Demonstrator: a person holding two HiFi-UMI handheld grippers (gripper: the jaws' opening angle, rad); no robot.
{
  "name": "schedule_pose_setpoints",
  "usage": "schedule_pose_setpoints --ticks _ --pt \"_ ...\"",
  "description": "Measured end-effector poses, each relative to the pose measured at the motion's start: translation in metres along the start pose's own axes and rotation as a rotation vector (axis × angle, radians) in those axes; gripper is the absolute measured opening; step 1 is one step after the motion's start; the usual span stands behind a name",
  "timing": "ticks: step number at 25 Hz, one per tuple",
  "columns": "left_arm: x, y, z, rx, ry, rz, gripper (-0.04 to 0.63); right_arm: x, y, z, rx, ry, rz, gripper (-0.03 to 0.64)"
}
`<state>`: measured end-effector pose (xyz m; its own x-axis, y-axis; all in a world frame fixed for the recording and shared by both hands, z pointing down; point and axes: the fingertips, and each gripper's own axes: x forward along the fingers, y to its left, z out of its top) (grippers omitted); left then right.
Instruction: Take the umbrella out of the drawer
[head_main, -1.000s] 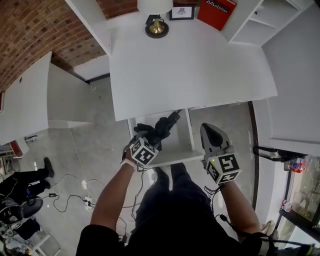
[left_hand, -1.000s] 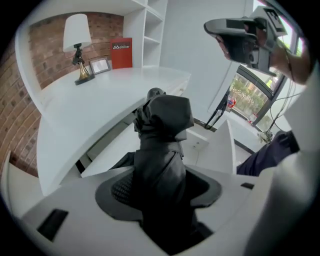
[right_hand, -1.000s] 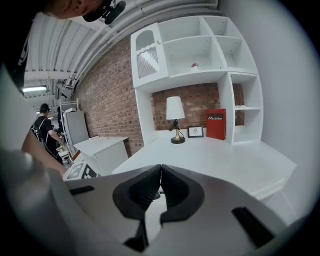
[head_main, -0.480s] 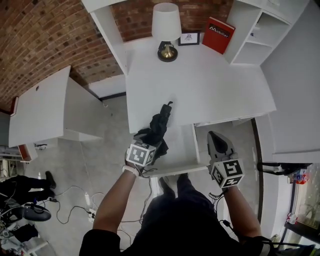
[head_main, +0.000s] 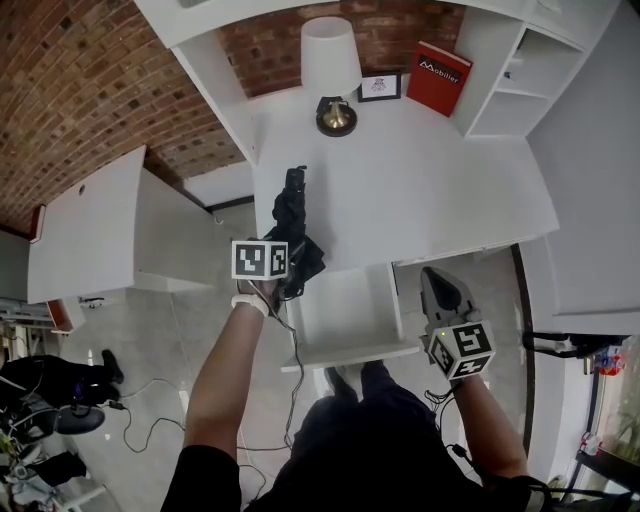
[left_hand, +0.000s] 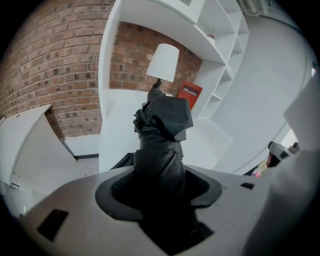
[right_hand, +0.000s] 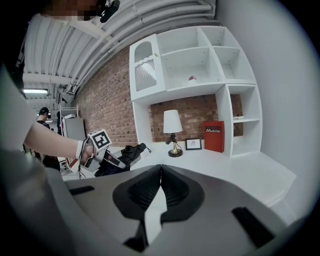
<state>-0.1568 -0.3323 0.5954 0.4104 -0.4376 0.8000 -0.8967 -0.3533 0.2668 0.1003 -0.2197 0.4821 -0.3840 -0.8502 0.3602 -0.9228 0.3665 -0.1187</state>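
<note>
A folded black umbrella (head_main: 291, 222) is held up over the left part of the white desk (head_main: 430, 190), clear of the open drawer (head_main: 350, 315). My left gripper (head_main: 281, 262) is shut on the umbrella (left_hand: 162, 150), whose bunched fabric and tip point toward the lamp; the same umbrella (right_hand: 120, 156) shows at left in the right gripper view. My right gripper (head_main: 444, 290) hangs at the drawer's right side with its jaws closed together on nothing (right_hand: 161, 172). The drawer's inside looks bare white.
On the desk's back edge stand a white lamp (head_main: 333, 70), a small framed picture (head_main: 379, 87) and a red book (head_main: 437, 73). White shelving (head_main: 505, 90) rises at right. A second white desk (head_main: 90, 225) sits to the left. Cables (head_main: 140, 405) lie on the floor.
My left gripper has lifted the umbrella out of the drawer and carried it up and away over the desk's left part, rolling as it went. The right gripper rose slightly.
</note>
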Motion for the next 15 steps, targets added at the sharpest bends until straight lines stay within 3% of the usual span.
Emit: schedule_pose_setpoints --ticks 7,15 --pt "0.053 0.033 0.017 -0.152 0.087 0.03 0.242 0.02 -0.031 -0.007 0.037 0.026 0.004 0.0" --pt "0.094 0.057 0.019 -0.22 0.164 0.101 0.242 0.043 -0.069 -0.009 0.077 0.053 0.006 0.0"
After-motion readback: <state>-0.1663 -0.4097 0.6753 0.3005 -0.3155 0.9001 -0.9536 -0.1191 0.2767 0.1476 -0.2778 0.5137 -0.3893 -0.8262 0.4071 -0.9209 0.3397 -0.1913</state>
